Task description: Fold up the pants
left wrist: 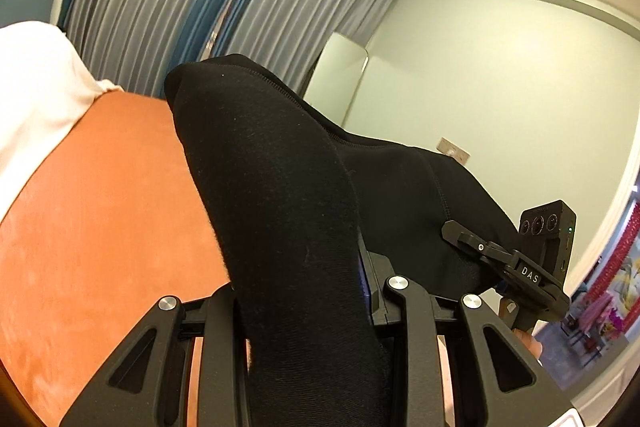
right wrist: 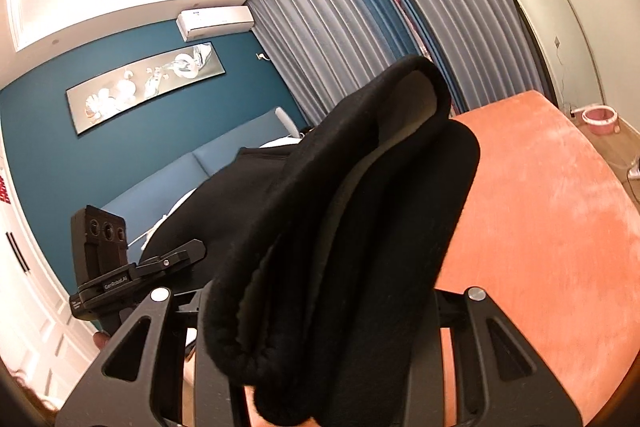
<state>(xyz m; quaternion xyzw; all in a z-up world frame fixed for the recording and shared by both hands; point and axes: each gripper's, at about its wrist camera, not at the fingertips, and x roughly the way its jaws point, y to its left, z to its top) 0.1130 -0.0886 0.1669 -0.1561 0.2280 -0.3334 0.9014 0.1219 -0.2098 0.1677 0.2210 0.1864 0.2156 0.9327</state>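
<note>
**Pants lifted clear, fold not yet laid**

Bedroom setting: teal wall, grey pleated curtains [right wrist: 344, 19], and an orange velvety bed cover [left wrist: 104, 195] serving as the work area.

One pair of black knit pants [left wrist: 280, 195] is held up off the cover, gripped at two points. The left hand-held gripper [left wrist: 308, 311] is clenched on a thick bunch of the fabric, which rises toward 12 o'clock in its view. The right hand-held gripper [right wrist: 320, 311] is likewise clenched on the doubled-over garment, its pale lining showing at 1 o'clock.

Progress, as judged: early to middle. The fabric appears doubled in each grip, but no flat, finished fold lies on the cover. Laying down, smoothing and further folding remain.

Count: one pair of pants, two grippers, one cover. One white pillow or sheet [left wrist: 36, 79] sits at 10 o'clock in the left view.
</note>
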